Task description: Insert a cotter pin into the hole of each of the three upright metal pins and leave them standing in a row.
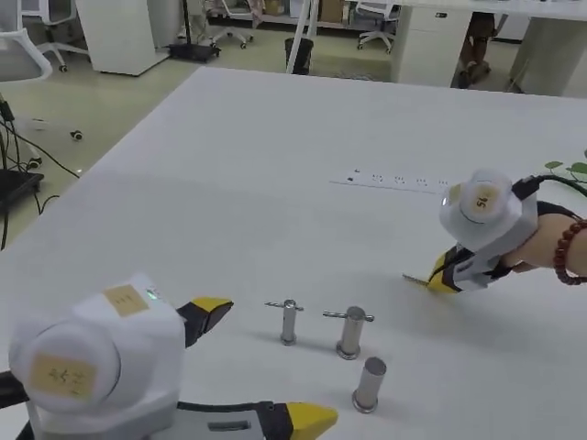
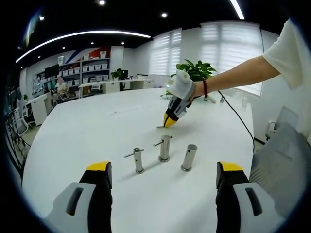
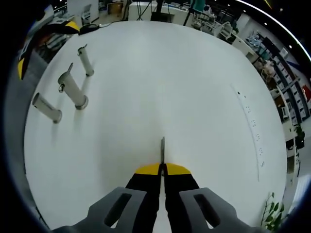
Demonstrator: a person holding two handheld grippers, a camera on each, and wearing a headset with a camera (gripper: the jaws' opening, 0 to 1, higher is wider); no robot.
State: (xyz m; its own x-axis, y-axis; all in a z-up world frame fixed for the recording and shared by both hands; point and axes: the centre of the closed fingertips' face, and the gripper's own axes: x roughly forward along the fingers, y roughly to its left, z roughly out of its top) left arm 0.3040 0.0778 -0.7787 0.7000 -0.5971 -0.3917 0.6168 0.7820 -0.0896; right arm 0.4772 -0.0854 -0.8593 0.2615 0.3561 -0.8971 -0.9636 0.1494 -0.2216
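Three upright metal pins stand in a row on the white table (image 1: 275, 183). The far pin (image 1: 289, 323) and the middle pin (image 1: 350, 332) each carry a cotter pin through the top. The near pin (image 1: 370, 385) has none. My left gripper (image 1: 261, 362) is open, just short of the row, with nothing between its fingers. My right gripper (image 1: 440, 278) is off to the right of the row, shut on a thin cotter pin (image 1: 413, 278) low over the table. The same cotter pin (image 3: 163, 148) sticks straight out of the shut jaws in the right gripper view.
A white power strip (image 1: 394, 181) lies flat on the table beyond the right gripper. A leafy plant (image 1: 570, 169) sits at the right edge. Office chairs and desks stand on the floor past the far table edge.
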